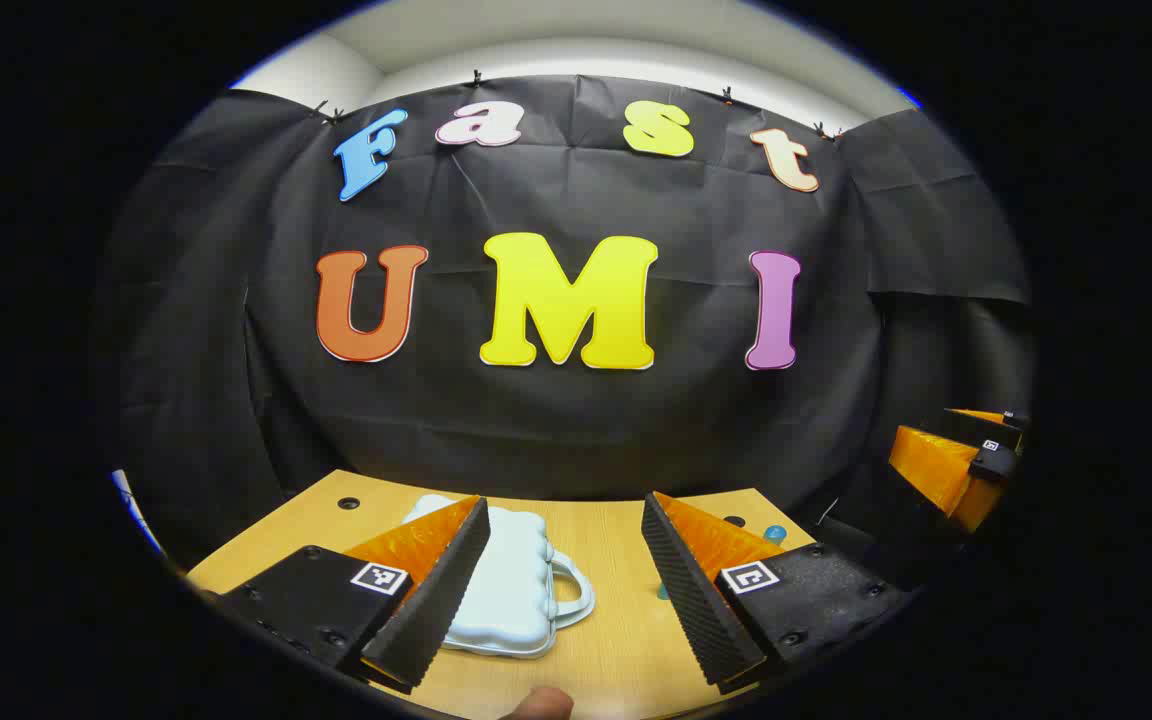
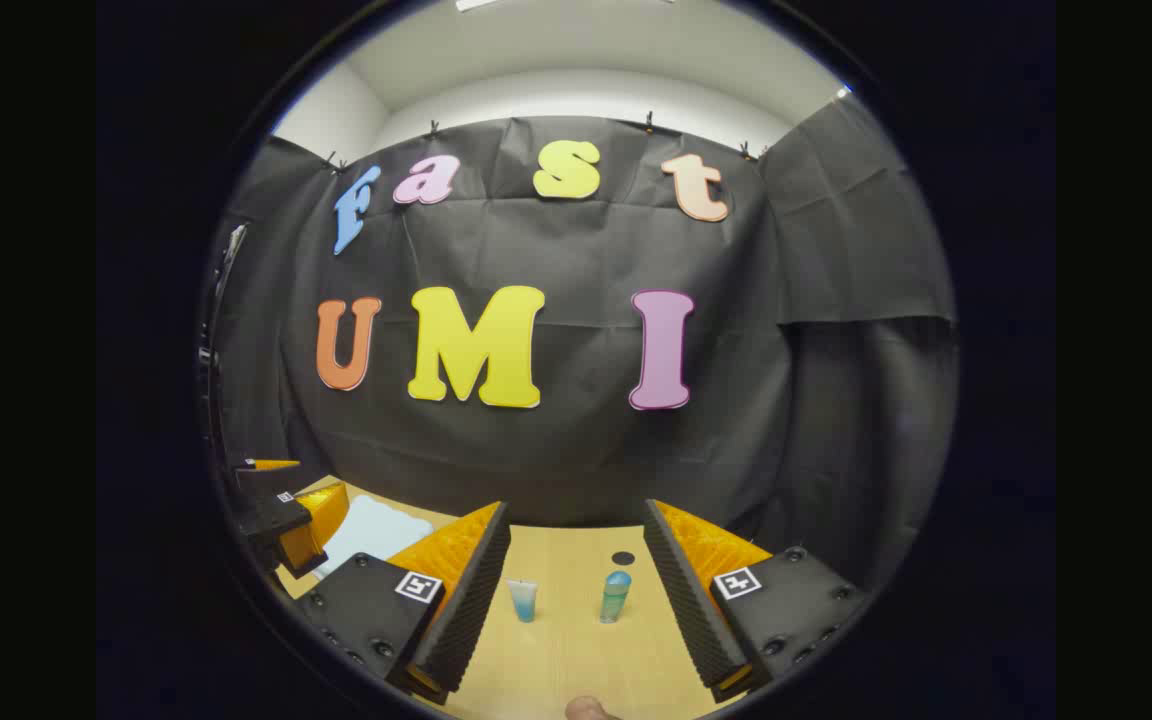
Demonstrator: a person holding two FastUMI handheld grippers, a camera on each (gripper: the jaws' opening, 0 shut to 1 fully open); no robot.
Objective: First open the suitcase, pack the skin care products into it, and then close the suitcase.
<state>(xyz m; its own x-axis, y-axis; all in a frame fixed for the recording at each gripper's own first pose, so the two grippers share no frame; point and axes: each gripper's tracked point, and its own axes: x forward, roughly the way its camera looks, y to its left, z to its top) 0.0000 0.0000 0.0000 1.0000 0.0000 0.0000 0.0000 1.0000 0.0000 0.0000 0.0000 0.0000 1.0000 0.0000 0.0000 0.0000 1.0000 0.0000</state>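
Suitcase (image 1: pixel 506 585) lay flat and closed on the table (image 1: pixel 606 640), left of centre, pale moulded shell, handle (image 1: pixel 576 590) facing right; contents hidden. It looked rigid and light, probably slick, so the handle or lid edge seemed the best hold. Left gripper (image 1: pixel 566 590) hung above it, jaws spread, holding nothing. Farther right stood a small tube (image 2: pixel 523 598) and a capped bottle (image 2: pixel 615 596), upright, apart, likely light and easily tipped. Right gripper (image 2: pixel 576 590) framed them, jaws spread, empty.
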